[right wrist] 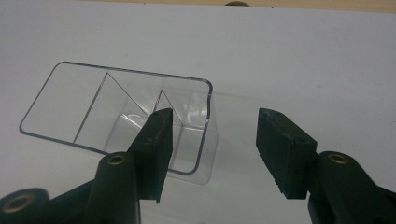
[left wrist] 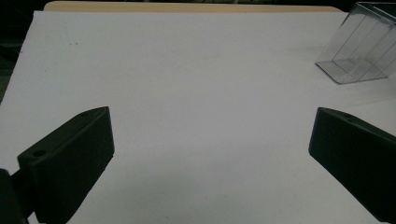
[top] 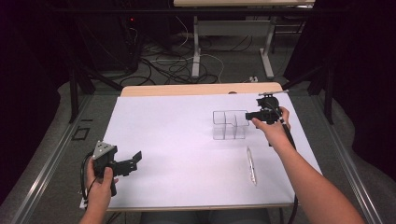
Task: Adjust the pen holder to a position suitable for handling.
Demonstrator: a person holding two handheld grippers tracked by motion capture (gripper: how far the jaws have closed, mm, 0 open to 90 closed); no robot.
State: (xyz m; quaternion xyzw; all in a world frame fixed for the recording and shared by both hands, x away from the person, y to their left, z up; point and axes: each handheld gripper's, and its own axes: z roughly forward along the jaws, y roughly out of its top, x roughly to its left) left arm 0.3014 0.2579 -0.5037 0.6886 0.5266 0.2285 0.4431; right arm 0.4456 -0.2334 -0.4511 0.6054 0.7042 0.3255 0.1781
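The high view looked forward and down over the white table (top: 187,140). The left gripper view faced across it from low down; the right gripper view looked closely down. All shared the clear organizer (top: 229,125) (left wrist: 359,51) (right wrist: 116,116).

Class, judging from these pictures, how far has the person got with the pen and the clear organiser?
Nothing looks done: the pen lies on the white sheet, outside the clear organiser. In hand: the right hand-held gripper is open around the organiser's end wall. The left hand-held gripper is open and idle. Presumably the pen remains to be picked up.
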